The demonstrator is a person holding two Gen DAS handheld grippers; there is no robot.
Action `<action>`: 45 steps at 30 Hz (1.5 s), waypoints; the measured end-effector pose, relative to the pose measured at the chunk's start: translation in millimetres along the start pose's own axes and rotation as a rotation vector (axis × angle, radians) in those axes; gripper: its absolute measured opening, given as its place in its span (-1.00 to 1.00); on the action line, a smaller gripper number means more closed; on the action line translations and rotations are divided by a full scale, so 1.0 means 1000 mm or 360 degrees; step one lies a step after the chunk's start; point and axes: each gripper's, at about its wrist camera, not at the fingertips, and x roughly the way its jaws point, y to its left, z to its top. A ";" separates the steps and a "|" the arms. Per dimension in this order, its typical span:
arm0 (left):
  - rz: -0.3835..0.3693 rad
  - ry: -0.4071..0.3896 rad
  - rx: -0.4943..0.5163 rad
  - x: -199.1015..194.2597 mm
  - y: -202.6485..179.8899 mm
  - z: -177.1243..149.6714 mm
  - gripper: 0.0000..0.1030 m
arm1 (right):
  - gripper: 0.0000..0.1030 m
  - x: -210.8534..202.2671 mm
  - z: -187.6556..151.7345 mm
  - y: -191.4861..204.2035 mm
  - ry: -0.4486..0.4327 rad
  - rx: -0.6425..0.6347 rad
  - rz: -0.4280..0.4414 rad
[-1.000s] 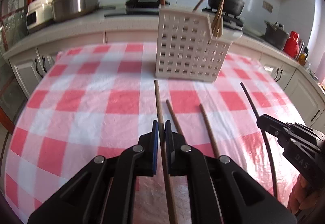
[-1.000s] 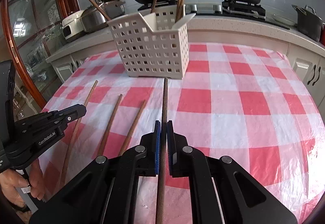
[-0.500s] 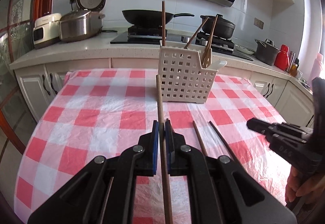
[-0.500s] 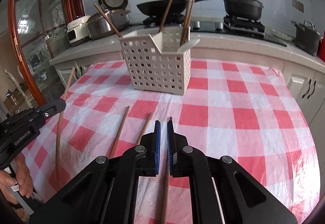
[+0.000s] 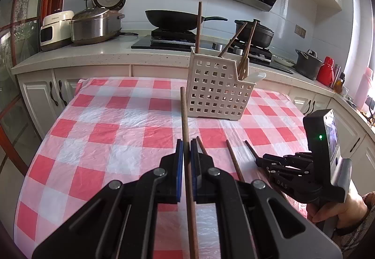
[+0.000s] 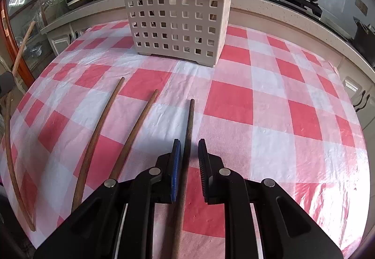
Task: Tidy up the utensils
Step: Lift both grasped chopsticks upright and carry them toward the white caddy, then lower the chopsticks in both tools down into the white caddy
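Your left gripper [image 5: 187,141] is clamped on a brown chopstick [image 5: 184,116], holding it clear of the checked worktop [image 5: 112,132] with its tip pointing toward the white basket [image 5: 218,92]. Your right gripper [image 6: 189,145] has its jaws opening around a darker chopstick [image 6: 190,118] that lies on the cloth; the pads no longer seem to press it, though the shadow makes that hard to judge. Two more chopsticks [image 6: 103,123] lie just to its left. The basket already has several chopsticks [image 5: 199,24] standing in it.
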 end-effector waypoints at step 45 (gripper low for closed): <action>-0.0013 -0.0416 0.0189 -0.089 -0.030 0.006 -0.88 | -0.88 -0.184 -0.023 0.011 -0.1040 -0.0044 0.0141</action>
